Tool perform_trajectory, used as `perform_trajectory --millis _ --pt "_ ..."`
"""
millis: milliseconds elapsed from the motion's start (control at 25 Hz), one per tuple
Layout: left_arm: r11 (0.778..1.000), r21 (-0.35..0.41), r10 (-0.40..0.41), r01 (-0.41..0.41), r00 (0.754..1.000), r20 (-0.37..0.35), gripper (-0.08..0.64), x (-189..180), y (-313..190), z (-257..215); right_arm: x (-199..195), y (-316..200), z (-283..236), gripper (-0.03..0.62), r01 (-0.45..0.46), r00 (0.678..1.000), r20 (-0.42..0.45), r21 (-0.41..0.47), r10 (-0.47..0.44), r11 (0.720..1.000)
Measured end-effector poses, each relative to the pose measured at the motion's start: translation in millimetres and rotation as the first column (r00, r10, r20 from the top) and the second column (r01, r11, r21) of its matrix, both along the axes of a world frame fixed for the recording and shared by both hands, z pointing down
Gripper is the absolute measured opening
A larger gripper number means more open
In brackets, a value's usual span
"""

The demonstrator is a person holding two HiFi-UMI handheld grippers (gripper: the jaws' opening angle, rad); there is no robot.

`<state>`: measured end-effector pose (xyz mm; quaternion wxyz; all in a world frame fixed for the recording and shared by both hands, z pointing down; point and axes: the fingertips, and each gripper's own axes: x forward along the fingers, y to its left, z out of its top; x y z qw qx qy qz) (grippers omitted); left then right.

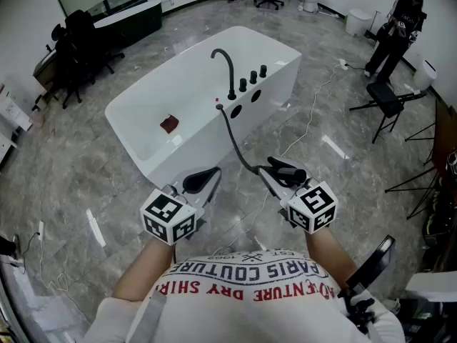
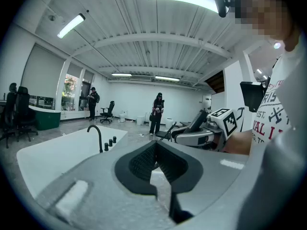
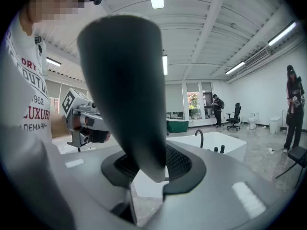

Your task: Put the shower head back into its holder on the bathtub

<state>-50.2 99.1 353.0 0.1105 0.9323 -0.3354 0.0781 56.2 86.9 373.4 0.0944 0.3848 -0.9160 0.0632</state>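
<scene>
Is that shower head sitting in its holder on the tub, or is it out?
Out. The right gripper grips the shower head away from the bathtub, its hose trailing back to the rim.

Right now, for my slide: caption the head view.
Right gripper holds the shower head before the tub; left gripper shut, empty.
</scene>
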Motion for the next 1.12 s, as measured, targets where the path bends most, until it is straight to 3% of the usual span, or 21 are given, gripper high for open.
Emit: perform_trajectory --millis 720,1120 --pt "1.000 -0.015 -0.006 0.006 1.000 -0.022 0.003 13.3 4.9 1.7 6.7 5.5 4.0 0.129 0.020 1.000 0.004 0.000 -0.020 1.000" --pt "1.000 -0.011 -0.009 0.009 1.000 -0.015 0.003 42.6 12.1 -0.6 35.3 11.2 10.6 0.129 0.017 0.999 0.031 -0.019 -0.016 1.000"
